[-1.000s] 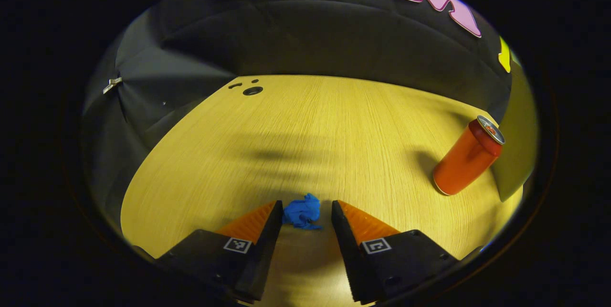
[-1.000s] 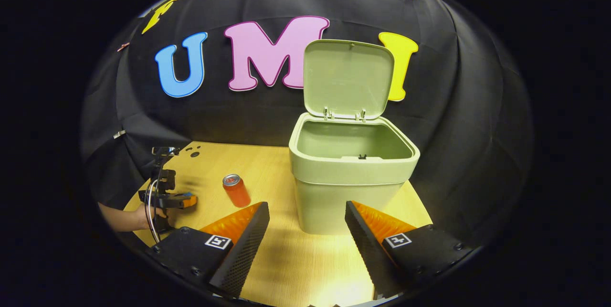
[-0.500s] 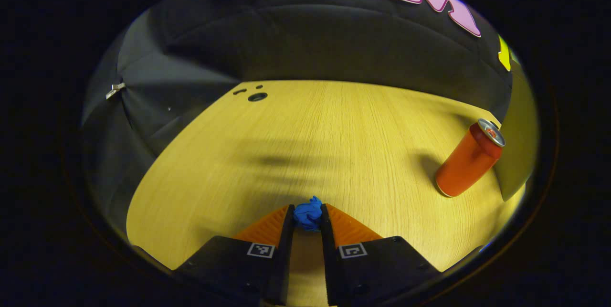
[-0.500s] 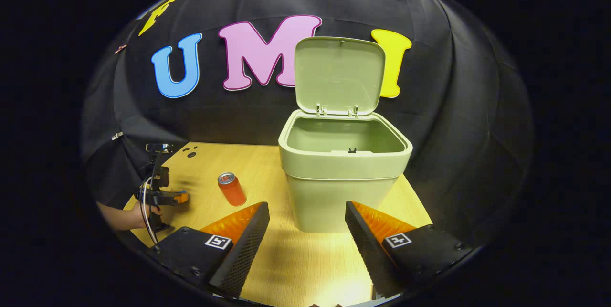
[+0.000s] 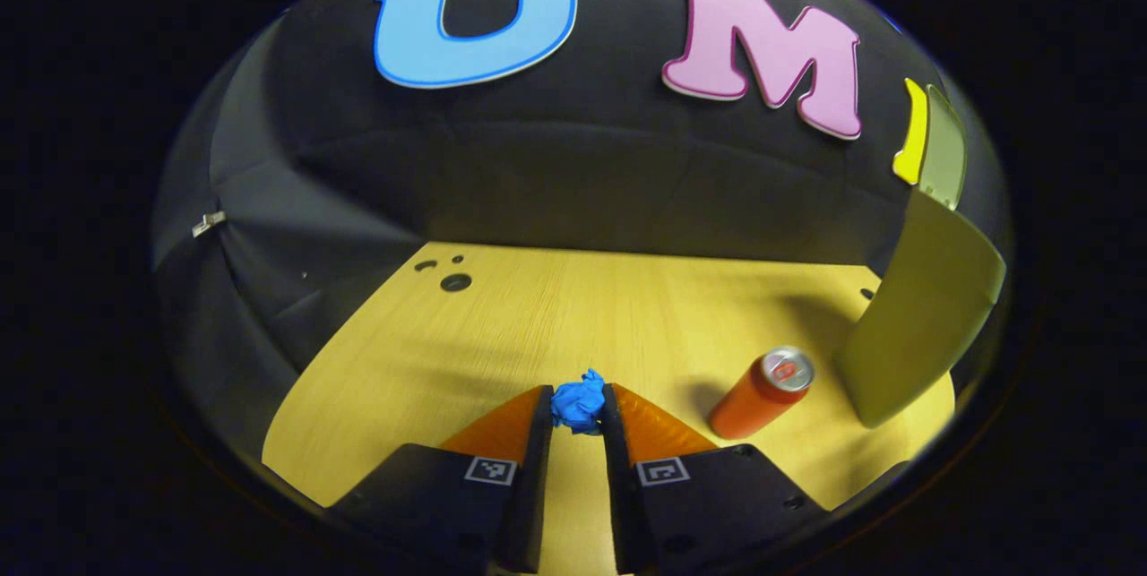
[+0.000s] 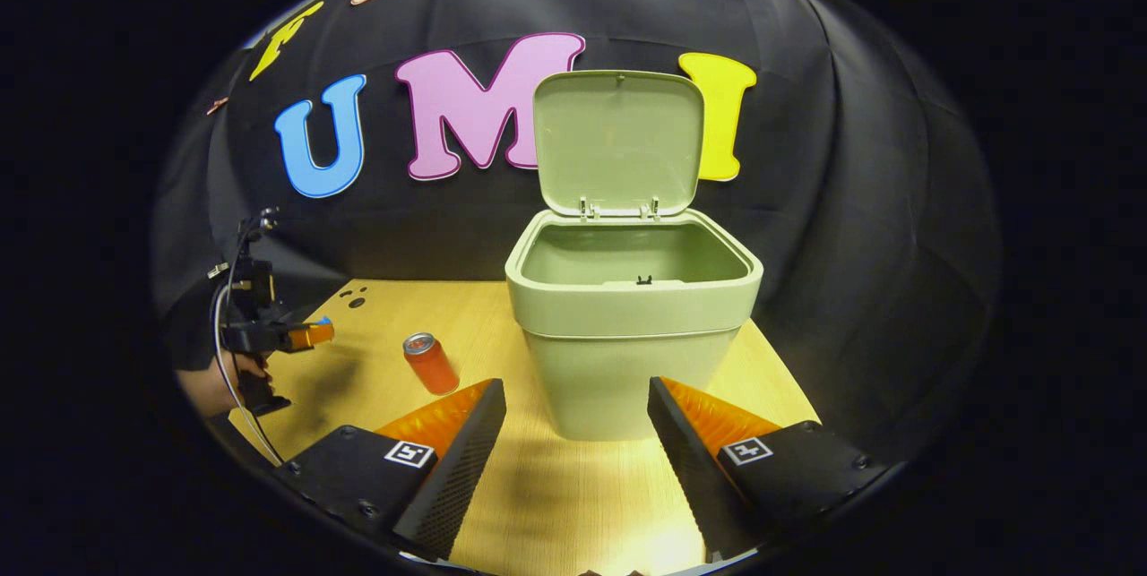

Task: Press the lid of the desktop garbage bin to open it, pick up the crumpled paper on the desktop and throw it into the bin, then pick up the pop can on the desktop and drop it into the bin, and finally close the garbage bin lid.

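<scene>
Your left gripper has both fingers closed on the crumpled paper, a blue wad held above the wooden desktop. Your right gripper stands wide open and holds nothing, just in front of the garbage bin. That pale green bin stands on the desktop with its lid raised upright against the black cloth wall. Left of the bin the orange pop can stands upright on the wood; farther left, your left gripper hangs above the desktop's edge. Small dark holes mark the desktop's far left corner.
</scene>
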`<action>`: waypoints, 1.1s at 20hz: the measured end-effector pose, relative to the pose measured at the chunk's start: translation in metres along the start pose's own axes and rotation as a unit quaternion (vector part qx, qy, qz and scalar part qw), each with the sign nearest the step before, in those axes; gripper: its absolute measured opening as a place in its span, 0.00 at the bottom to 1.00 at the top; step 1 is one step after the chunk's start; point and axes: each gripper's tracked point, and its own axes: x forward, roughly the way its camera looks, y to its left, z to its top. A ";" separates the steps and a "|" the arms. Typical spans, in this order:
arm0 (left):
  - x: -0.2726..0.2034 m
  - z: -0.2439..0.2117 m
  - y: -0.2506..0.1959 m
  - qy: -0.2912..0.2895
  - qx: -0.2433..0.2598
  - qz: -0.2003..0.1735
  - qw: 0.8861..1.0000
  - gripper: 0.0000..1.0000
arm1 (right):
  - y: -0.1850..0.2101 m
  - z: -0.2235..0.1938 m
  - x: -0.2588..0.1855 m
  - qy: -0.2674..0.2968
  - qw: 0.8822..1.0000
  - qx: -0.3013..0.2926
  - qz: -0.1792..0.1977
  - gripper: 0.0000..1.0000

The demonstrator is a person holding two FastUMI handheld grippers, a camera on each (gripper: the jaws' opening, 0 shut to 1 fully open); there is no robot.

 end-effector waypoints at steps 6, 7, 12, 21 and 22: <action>-0.035 0.094 -0.068 -0.069 0.042 -0.068 0.994 0.34 | -0.014 -0.008 -0.002 -0.005 1.000 0.018 -0.009 1.00; -0.041 0.106 -0.084 -0.081 0.050 -0.083 0.992 0.34 | -0.017 -0.008 -0.002 -0.006 1.000 0.020 -0.012 1.00; -0.075 0.143 -0.178 -0.126 0.075 -0.173 0.974 0.34 | -0.040 -0.007 -0.009 -0.016 0.999 0.024 -0.032 1.00; -0.101 0.145 -0.322 -0.133 0.100 -0.292 0.942 0.34 | -0.082 -0.025 0.006 -0.002 0.999 0.031 -0.040 1.00; -0.101 0.142 -0.336 -0.127 0.100 -0.304 0.939 0.34 | -0.086 -0.026 0.008 -0.001 0.999 0.034 -0.040 1.00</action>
